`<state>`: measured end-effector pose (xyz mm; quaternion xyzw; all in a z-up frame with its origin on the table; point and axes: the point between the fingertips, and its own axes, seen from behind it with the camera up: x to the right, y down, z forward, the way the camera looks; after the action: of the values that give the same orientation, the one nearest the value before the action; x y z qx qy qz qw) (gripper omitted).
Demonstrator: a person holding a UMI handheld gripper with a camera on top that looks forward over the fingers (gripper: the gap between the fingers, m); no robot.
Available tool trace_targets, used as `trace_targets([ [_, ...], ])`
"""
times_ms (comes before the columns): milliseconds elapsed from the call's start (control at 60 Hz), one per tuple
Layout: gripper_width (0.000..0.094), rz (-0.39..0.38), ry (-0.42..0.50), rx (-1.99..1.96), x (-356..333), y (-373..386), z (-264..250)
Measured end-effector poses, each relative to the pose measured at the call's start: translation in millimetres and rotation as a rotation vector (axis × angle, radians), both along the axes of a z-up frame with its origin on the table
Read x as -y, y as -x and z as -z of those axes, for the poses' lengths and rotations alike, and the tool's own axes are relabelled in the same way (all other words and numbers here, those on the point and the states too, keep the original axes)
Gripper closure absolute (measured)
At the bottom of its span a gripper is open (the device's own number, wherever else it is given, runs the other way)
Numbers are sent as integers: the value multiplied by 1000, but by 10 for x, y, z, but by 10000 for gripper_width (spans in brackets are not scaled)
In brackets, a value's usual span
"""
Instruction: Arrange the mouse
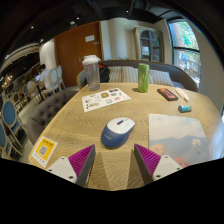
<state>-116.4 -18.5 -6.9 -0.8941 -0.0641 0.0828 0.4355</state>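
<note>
One mouse [118, 131] lies on the wooden desk [85, 125], just ahead of the tongs [115, 160], which gape wide and hold nothing. This looks like the approach step; next, advance so both pads straddle the mouse, then close.

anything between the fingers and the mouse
Nothing: in the gripper view only bare table separates the open gripper from the mouse, just ahead.

No text, label, brand or number is legible. The printed sheet [105, 98] near the far edge of the table [75, 125] carries pictures and print too small to read. The yellow card [44, 150] at the table's left edge likewise.
</note>
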Motion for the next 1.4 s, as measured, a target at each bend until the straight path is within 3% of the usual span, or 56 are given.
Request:
trace_targets([
  [350,143,39,-1,34,-689,266,57],
  [383,170,43,-6,51,-737,270,70],
  [467,336,63,-28,59,-806,293,54],
  [533,361,63,-40,66,-821,305,59],
  [633,472,16,-59,57,-832,381,29],
  [800,523,-27,-235,120,-749,230,-589],
  [867,525,2,-302,89,-717,-80,-1051],
  [950,525,94,-351,84,-712,-731,-1404],
  [1017,525,134,-313,82,-663,-1218,-1364],
  [1167,525,189,-188,132,-584,-2036,-637],
  [1350,510,185,-46,67,-522,-2214,2],
  [1400,470,180,-63,42,-548,-2210,4],
])
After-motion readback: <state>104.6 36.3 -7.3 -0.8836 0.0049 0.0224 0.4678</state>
